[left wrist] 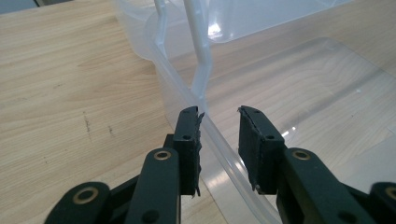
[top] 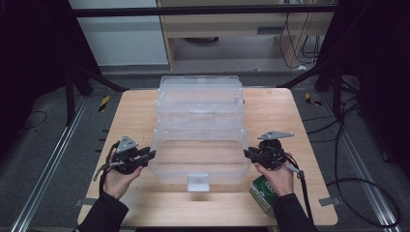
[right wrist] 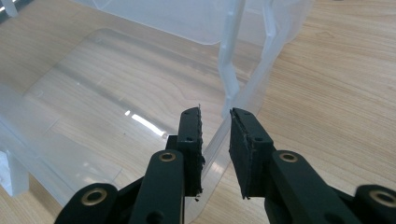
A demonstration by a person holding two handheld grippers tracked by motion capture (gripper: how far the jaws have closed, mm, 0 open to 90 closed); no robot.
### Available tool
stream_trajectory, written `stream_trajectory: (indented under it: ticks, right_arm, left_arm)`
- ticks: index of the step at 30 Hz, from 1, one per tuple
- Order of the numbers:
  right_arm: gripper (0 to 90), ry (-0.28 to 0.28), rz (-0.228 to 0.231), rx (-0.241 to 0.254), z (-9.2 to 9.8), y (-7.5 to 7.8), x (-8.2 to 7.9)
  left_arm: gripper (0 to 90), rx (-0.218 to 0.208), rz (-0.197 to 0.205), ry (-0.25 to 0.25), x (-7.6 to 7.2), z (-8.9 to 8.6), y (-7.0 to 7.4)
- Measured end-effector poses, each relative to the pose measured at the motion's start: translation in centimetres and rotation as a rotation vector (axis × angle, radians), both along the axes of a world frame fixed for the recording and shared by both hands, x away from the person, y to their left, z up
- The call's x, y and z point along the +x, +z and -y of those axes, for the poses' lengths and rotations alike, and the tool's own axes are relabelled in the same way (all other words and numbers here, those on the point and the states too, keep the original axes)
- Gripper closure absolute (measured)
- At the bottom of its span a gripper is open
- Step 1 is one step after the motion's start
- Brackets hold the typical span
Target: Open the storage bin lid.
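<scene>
Straddling the clear, glossy plastic bin's [top: 198, 145] thin side rims, both black claws [left wrist: 219, 135] [right wrist: 215, 135] apart, seemingly unclamped.

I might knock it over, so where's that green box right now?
In the high view, the green box lies near the table's front edge, under the right hand, beside the clear bin.

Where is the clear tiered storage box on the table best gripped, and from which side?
Grip the clear box by its bottom tray's thin side rims, one gripper from each side. Each rim is a narrow upright wall that fits between the jaws; the left gripper and right gripper already straddle theirs.
</scene>
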State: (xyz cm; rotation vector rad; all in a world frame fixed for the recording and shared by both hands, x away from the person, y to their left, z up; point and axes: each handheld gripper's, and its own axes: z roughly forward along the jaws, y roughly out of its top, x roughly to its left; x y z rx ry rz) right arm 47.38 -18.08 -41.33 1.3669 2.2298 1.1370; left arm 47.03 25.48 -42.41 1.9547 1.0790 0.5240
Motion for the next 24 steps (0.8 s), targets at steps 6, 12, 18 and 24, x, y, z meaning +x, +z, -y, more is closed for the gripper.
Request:
stream_trajectory:
  ticks: [6, 12, 18, 24]
  right_arm:
    - [70.0, -0.012, 0.008, 0.000, 0.2, 0.3, -0.1]
    - [65.8, -0.005, 0.026, 0.001, 0.8, 1.7, -0.8]
    - [59.9, 0.005, 0.026, -0.004, 1.9, 2.9, -1.5]
    - [49.3, 0.021, -0.002, -0.083, 2.9, 4.1, -2.1]
  left_arm:
    - [67.7, 0.003, 0.011, 0.002, 0.0, -0.1, 0.1]
    - [62.2, -0.004, 0.048, 0.027, -0.4, -0.8, 1.0]
    - [54.0, -0.024, 0.086, 0.075, -0.4, -2.3, 1.8]
    - [47.5, -0.042, 0.096, 0.119, -0.1, -3.8, 1.8]
